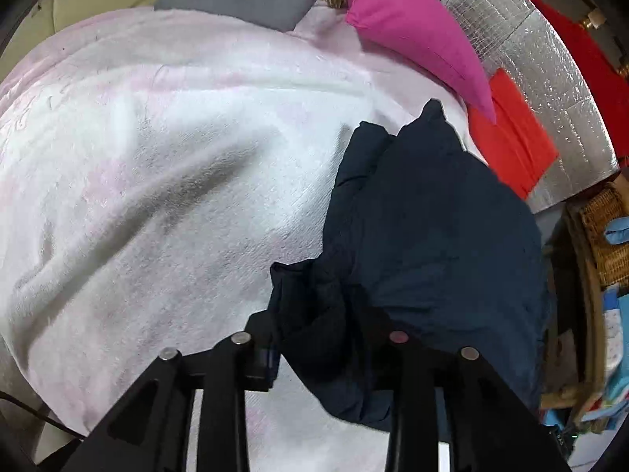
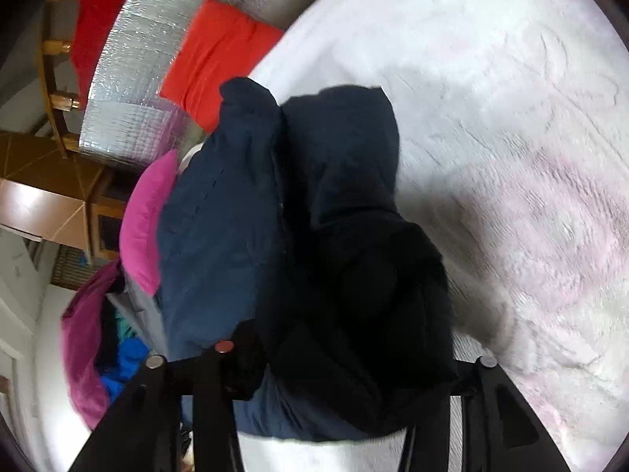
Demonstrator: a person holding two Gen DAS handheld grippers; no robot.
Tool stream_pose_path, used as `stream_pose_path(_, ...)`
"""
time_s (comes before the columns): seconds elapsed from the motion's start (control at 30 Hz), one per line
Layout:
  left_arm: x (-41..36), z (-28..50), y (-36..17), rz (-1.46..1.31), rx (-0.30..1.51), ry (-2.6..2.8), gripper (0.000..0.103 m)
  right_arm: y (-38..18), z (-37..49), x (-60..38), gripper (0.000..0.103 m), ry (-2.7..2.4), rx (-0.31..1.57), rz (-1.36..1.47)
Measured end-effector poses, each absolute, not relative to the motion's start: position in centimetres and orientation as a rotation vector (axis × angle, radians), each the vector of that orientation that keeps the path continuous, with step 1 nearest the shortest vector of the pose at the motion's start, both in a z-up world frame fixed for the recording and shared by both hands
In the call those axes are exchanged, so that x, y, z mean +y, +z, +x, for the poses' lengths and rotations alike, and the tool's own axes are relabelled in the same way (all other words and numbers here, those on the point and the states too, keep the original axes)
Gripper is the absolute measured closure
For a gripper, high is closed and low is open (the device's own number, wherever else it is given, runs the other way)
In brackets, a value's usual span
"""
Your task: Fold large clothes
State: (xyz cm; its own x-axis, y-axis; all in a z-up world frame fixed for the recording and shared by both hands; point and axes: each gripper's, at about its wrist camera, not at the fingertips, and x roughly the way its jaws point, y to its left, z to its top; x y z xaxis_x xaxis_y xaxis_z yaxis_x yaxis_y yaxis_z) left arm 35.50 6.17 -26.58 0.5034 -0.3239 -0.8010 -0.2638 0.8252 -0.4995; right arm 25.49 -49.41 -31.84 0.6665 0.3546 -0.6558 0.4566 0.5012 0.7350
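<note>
Across the bed, the fluffy white-pink blanket (image 1: 157,181) takes up most of the view, and the dark navy garment (image 1: 432,236) hangs bunched over its right side, lifted by both grippers. Biggest risk imo: it's a heavy wad of fabric dangling in a lump, so laying it down from here could just give a crumpled pile instead of a flat spread. Next worry is the clutter at the bed edge. The pink cushion (image 1: 412,35) and the red cloth (image 1: 511,137) on the silver foil mat (image 1: 550,78) sit near the hanging end, and a swing that way could drag them along. Smaller stuff: the left gripper (image 1: 326,338) looks partly closed with a fold of the navy fabric bunched between its jaws, and the right gripper (image 2: 346,358) has a thick dark wad filling its wider gap. Neither grip shows clearly under the cloth, so a layer could slip out mid-carry.
</note>
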Motion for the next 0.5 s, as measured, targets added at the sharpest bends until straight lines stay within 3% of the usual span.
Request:
stream_pose_path(0.17, 9.9, 35.0, -24.3, -0.648, 1.012, -0.048, 0.062, -29.5, 21.9, -51.6, 0.046, -0.028, 0.909, 1.065)
stream_pose_path(0.3, 11.2, 35.2, -22.4, -0.584, 0.879, 0.006, 0.039, -27.2, 19.4, -54.3, 0.022, -0.101, 0.761, 1.017)
stream_pose_path(0.5, 8.8, 40.2, -26.6, -0.692, 1.082, -0.22, 0.039, -29.5, 23.7, -55.2, 0.021, -0.039, 0.79, 1.082)
